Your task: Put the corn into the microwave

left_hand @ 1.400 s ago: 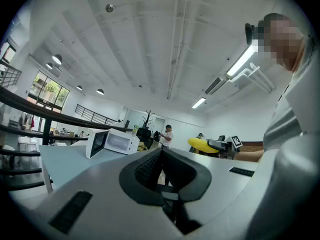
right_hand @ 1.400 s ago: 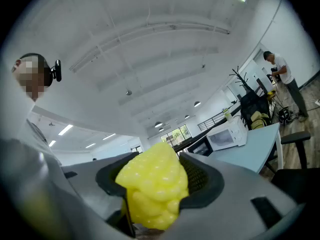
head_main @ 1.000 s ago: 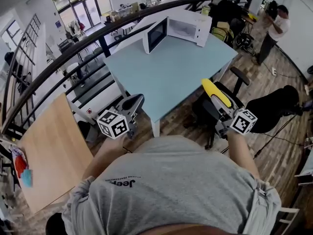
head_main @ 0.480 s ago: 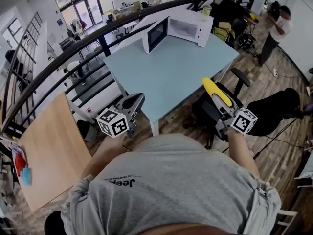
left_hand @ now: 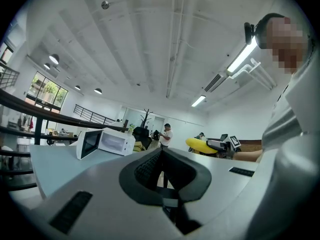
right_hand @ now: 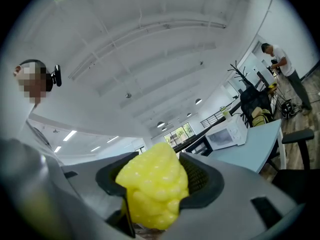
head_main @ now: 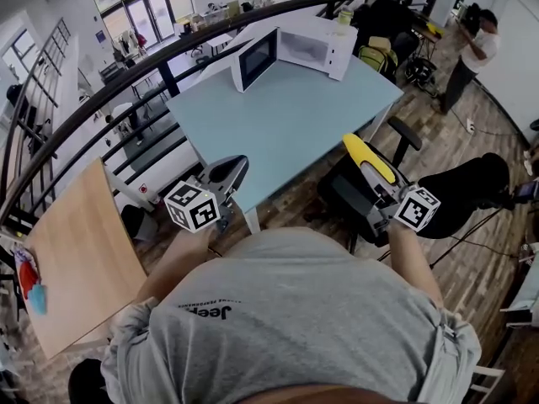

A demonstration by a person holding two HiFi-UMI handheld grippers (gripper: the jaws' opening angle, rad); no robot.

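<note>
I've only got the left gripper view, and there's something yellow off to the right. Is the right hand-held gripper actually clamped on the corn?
Observer: Yes. The right gripper view shows the right hand-held gripper closed on the corn, one jaw against each side.
Operator: Anything on the floor ahead on that side?
Observer: The head view shows a black office chair beside the blue table, below the corn.
Operator: And on my left?
Observer: A wooden tabletop, standing apart from the blue table.
</note>
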